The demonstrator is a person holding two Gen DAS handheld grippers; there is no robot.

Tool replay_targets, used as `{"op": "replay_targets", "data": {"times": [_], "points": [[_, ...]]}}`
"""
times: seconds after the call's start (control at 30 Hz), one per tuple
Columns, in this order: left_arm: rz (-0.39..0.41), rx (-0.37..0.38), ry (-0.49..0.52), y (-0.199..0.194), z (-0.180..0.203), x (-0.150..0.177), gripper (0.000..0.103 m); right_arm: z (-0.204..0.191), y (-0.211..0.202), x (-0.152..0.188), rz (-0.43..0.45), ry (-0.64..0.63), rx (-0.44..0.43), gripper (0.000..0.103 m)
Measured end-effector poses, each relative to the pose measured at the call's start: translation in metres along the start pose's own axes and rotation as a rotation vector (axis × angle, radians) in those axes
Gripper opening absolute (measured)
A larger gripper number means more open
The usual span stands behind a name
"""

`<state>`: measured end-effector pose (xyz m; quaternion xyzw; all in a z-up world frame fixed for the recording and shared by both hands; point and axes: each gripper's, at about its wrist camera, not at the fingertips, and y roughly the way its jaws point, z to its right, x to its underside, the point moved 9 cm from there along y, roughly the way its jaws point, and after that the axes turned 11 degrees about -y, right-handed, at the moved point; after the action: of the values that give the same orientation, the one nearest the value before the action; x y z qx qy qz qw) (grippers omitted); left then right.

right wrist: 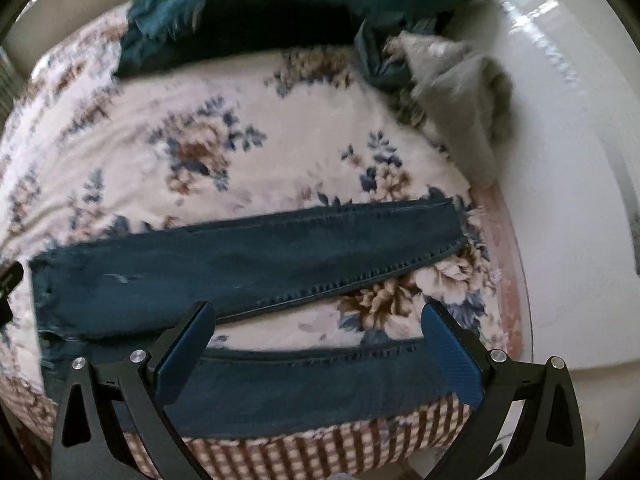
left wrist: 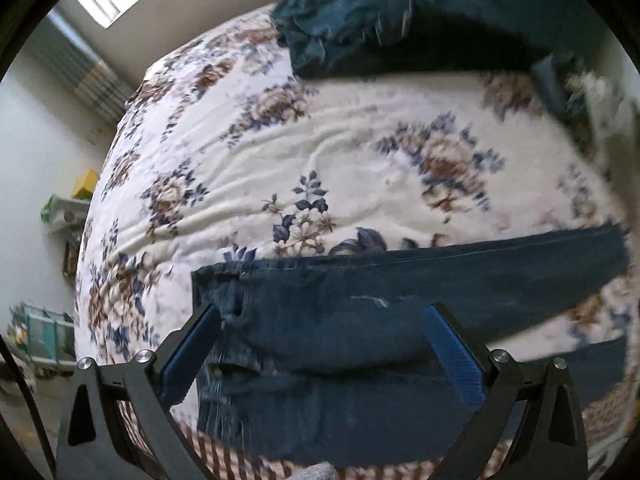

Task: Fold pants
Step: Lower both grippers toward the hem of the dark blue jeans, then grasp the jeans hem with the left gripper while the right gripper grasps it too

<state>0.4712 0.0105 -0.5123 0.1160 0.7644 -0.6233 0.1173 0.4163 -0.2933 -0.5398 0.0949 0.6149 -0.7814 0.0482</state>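
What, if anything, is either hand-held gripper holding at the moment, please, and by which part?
Nothing is held. The left hand-held gripper and the right hand-held gripper are both open above the jeans, which lie spread on the floral bedspread.

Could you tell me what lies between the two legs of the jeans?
Only bare floral blanket shows between the jeans legs, clearest in the right wrist view.

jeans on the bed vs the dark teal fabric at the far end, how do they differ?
The jeans lie spread flat near the bed's front edge, legs apart; the teal fabric is bunched in a heap at the far end. The jeans show stitched seams; the teal fabric shows loose folds. Both rest on the floral bedspread, untouched by either open gripper.
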Motion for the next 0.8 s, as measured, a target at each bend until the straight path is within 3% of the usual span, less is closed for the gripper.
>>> {"op": "replay_targets", "data": {"times": [0.27,0.37,0.5,0.73,0.8], "points": [[-0.098,-0.05,0.176,0.103,0.054,-0.003,0.103,0.009,0.141,-0.025,-0.152,-0.249,0.042,0.103],[-0.153,-0.046,0.262,0.138,0.077,0.005,0.103,-0.002,0.193,-0.031,-0.216,-0.457,0.068,0.103],[-0.168,-0.044,0.377,0.172,0.107,0.004,0.103,-0.018,0.25,-0.036,-0.305,-0.683,0.069,0.103],[-0.239,0.02,0.497,0.211,0.139,0.003,0.103,-0.043,0.3,-0.055,-0.365,-0.899,-0.01,0.103],[-0.253,0.059,0.514,0.212,0.143,0.002,0.101,-0.047,0.298,-0.06,-0.358,-0.917,-0.061,0.096]]}}
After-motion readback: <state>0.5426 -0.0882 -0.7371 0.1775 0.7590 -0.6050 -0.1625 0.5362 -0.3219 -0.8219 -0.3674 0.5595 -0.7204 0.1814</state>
